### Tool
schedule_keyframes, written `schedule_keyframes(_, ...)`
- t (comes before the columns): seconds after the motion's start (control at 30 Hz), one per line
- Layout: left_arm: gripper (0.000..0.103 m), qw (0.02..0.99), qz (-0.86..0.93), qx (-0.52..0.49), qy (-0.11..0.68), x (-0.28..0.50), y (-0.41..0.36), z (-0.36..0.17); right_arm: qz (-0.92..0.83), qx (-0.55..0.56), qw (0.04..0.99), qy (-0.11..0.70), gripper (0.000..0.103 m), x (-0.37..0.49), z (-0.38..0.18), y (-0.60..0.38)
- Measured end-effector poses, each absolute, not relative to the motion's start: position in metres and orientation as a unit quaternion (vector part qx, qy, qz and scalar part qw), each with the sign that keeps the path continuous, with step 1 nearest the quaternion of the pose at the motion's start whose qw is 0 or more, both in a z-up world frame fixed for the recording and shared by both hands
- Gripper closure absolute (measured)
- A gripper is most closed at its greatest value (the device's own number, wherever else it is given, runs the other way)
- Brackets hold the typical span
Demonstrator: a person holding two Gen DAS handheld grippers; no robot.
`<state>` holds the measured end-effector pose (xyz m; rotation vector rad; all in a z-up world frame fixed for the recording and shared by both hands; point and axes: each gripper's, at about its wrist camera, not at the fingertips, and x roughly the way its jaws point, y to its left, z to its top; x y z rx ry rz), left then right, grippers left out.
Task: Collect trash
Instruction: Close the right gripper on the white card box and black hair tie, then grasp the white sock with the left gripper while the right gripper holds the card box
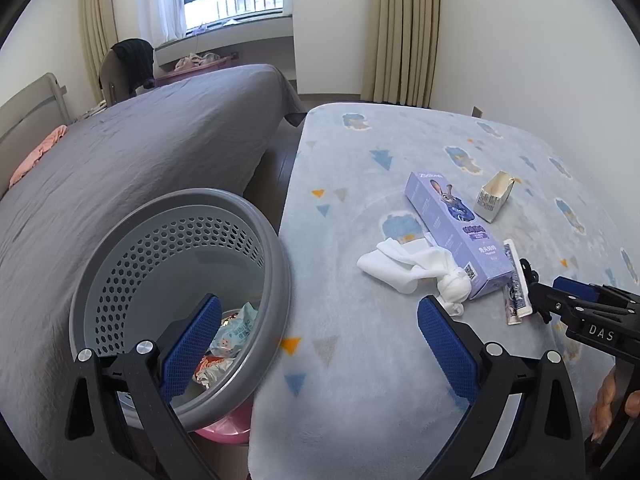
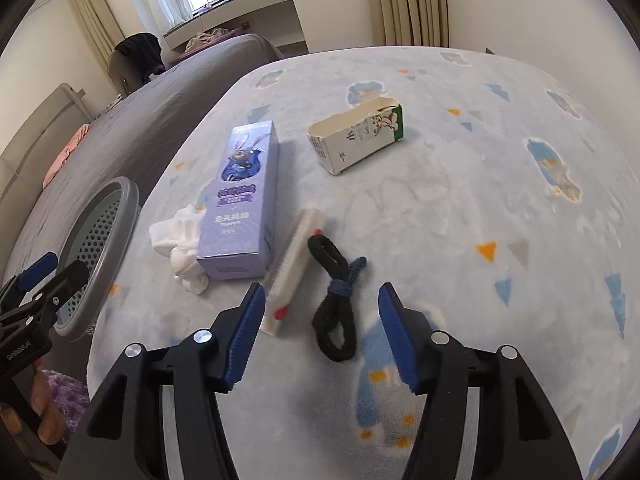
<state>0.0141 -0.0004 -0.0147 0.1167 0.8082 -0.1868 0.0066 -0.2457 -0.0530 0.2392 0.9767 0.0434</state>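
A grey perforated basket (image 1: pixel 120 264) leans against the blanket-covered table (image 1: pixel 360 380), with crumpled wrappers (image 1: pixel 232 332) inside. My left gripper (image 1: pixel 318 344) is open, astride the basket's rim without pressing it. On the blanket lie a purple toothpaste box (image 2: pixel 244 196), a white crumpled cloth (image 2: pixel 180 240), a white tube (image 2: pixel 292 264), an opened small carton (image 2: pixel 356 136) and a black looped cord (image 2: pixel 336 308). My right gripper (image 2: pixel 324 336) is open just above the blanket. The cord's near loop lies between its fingers, and neither pad touches it. The tube lies beside the left finger.
A bed with a grey sheet (image 1: pixel 140 152) runs along the left, close behind the basket. A pink basin (image 1: pixel 228 434) sits under the basket. A chair draped with dark clothing (image 1: pixel 132 64) stands by the window. A person's hand (image 1: pixel 612 400) grips the right tool.
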Motion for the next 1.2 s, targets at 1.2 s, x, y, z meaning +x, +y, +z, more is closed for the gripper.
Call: schedule_keyframes(1.2, 0.007, 0.905, -0.108, 0.059, 0.407, 0.017, -0.015, -0.025, 0.010, 0.153, 0.882, 0.446, 0.078, 0.005, -0.049, -0.256)
